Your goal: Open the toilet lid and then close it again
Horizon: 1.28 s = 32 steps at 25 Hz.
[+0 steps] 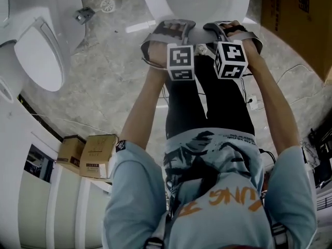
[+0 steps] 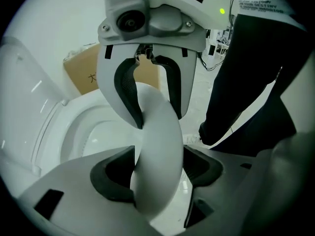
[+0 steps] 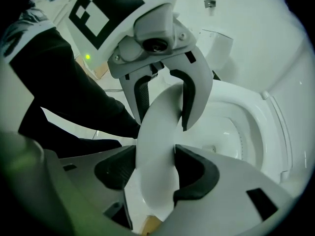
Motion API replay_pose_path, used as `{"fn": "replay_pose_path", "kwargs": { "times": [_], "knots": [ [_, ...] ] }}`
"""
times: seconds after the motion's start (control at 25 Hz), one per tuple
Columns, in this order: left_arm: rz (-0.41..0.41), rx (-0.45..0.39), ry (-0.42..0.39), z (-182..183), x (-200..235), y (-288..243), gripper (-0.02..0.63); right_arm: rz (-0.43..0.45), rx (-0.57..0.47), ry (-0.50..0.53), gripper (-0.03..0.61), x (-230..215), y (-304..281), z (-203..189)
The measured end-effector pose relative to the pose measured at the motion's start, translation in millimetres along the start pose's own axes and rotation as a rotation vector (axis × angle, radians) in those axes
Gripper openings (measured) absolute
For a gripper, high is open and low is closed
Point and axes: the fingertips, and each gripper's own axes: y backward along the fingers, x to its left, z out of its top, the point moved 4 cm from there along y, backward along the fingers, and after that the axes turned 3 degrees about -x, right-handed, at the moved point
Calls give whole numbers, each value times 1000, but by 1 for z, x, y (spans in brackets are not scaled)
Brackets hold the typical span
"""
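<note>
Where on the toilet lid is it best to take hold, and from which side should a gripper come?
Grip the toilet lid at its thin front rim, coming from above on the person's side of the bowl. The rim is slim and curved, so it fits between two pads. The left gripper and right gripper are both clamped there, side by side.

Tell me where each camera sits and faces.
Head view: on the person's head, facing steeply down at the toilet; arms, torso, left hand-held gripper, right hand-held gripper.
Left gripper view: on that hand-held gripper, along its jaws clamping the toilet lid.
Right gripper view: likewise, mirrored.
Shared: both show lid, bowl, trouser leg, the opposite hand-held gripper.
</note>
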Motion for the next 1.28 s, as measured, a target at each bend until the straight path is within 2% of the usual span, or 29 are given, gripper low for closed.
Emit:
{"fn": "replay_pose_path", "kwargs": {
  "times": [0.24, 0.48, 0.64, 0.96, 1.28],
  "knots": [
    [8, 20, -54, 8, 4, 20, 291, -57, -27, -10, 254, -3, 20, 9],
    [25, 35, -73, 22, 8, 45, 278, -223, -13, 49, 229, 5, 50, 19],
    [41, 40, -77, 32, 11, 62, 268, -297, -34, 40, 218, 8, 70, 24],
    [92, 10, -35, 51, 26, 109, 255, -413, -89, 49, 219, 3, 121, 39],
    [201, -44, 12, 78, 53, 170, 221, -540, -152, 42, 218, -15, 187, 56]
  ]
}}
